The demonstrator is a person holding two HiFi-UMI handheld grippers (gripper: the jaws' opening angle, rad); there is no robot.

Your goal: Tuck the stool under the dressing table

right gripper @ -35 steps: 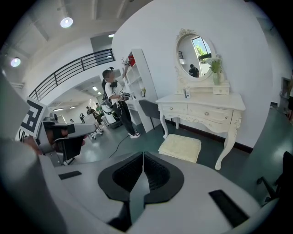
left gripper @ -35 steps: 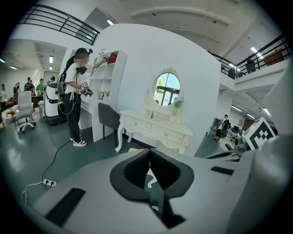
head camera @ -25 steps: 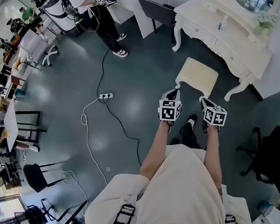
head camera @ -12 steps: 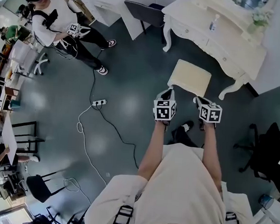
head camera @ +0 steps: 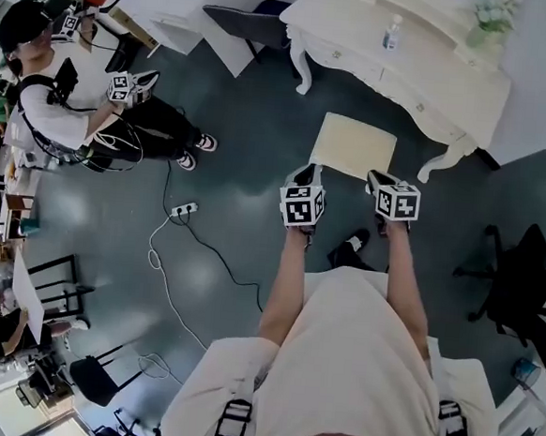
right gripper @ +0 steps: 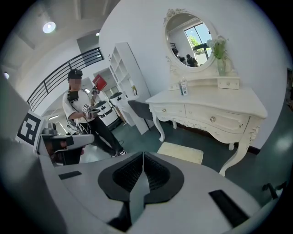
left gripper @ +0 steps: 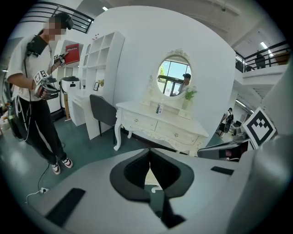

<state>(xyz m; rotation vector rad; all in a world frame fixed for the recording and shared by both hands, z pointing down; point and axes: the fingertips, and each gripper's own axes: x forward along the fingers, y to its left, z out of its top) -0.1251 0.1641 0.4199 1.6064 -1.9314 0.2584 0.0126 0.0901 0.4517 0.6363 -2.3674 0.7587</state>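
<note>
Your left gripper (head camera: 303, 174) and right gripper (head camera: 380, 181) are both pinched fully shut with nothing between the jaws. Their tips are at the near edge of the stool (head camera: 354, 145); I cannot tell whether they actually touch it. The stool stands on the floor (head camera: 240, 163) at 12 o'clock from you, just in front of the dressing table (head camera: 424, 93) and not yet under it.

It looks like a light, rigid frame with a padded cream seat. It should slide readily on the smooth floor, but it could swivel if you push off-centre. Take it at the seat's near edge, one gripper toward each corner, rather than on the soft cushion.

The dressing table sits skewed, running from 11 to 2 o'clock, so the stool needs squaring to the opening. Watch the curved table leg (head camera: 439, 165) at 2 o'clock of the stool, close to its right corner.

A dark chair (head camera: 239, 22) stands at 10 o'clock and a bottle (head camera: 392, 31) rests on the worktop (head camera: 436, 61). Another person (head camera: 65, 111) and a power strip (head camera: 185, 209) are around 9 o'clock, well apart.
</note>
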